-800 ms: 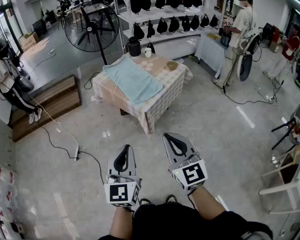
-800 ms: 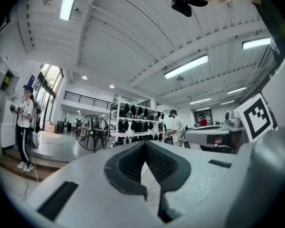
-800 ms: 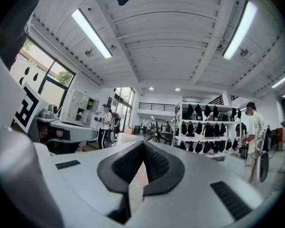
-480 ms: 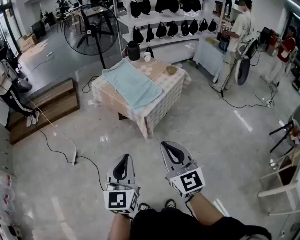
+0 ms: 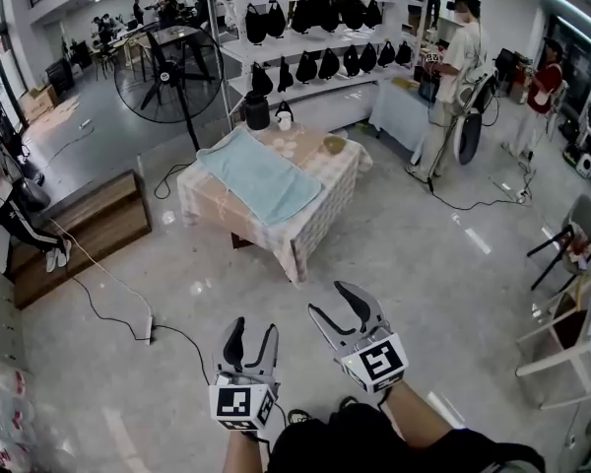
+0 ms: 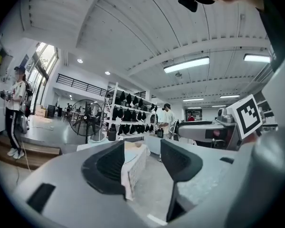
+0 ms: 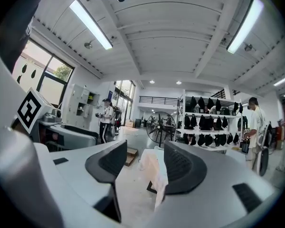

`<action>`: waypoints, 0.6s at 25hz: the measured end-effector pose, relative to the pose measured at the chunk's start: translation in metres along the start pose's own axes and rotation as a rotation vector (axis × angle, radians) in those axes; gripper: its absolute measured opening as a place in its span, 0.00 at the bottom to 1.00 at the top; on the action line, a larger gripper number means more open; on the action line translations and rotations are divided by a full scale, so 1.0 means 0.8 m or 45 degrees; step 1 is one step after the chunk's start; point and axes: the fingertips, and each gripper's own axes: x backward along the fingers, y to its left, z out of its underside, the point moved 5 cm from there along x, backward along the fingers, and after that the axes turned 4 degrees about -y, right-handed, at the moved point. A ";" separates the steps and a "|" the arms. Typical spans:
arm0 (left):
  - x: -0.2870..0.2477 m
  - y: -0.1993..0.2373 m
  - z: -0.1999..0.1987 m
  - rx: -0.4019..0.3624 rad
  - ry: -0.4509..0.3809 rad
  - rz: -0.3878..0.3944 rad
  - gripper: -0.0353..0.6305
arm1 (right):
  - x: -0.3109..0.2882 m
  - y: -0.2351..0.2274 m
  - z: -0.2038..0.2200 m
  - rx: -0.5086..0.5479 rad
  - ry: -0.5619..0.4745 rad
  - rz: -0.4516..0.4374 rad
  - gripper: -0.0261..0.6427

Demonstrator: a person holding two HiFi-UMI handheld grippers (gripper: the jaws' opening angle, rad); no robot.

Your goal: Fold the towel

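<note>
A light blue towel [image 5: 259, 175] lies spread flat on a table [image 5: 320, 210] with a checked cloth, far ahead across the floor. Both grippers hover low in the head view, well short of the table and level. My left gripper [image 5: 251, 333] is open and holds nothing. My right gripper [image 5: 332, 301] is open and empty too. In the left gripper view, the table's corner [image 6: 133, 167] shows between the spread jaws of the left gripper [image 6: 142, 160]. The right gripper view shows the same table [image 7: 154, 175] between the jaws of the right gripper [image 7: 140, 163].
A black jug [image 5: 257, 111], a white cup [image 5: 285, 121] and a bowl [image 5: 335, 145] stand at the table's far end. Behind are a floor fan [image 5: 172, 67] and shelves of black bags [image 5: 315, 37]. A wooden platform [image 5: 74, 225], a floor cable [image 5: 118, 294] and bystanders [image 5: 458, 67] surround the area.
Both grippers' jaws have gone from shut to open. The grippers stay low in the view, and the table is still far off.
</note>
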 end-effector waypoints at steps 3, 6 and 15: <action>-0.001 0.023 0.005 0.030 -0.003 -0.001 0.38 | -0.011 0.007 0.001 0.013 0.014 0.014 0.38; -0.009 0.042 0.001 0.050 -0.022 -0.009 0.38 | -0.026 0.000 -0.006 0.042 0.018 0.031 0.38; -0.078 0.124 -0.003 0.037 -0.012 -0.105 0.38 | -0.104 -0.093 0.002 0.071 0.005 0.111 0.38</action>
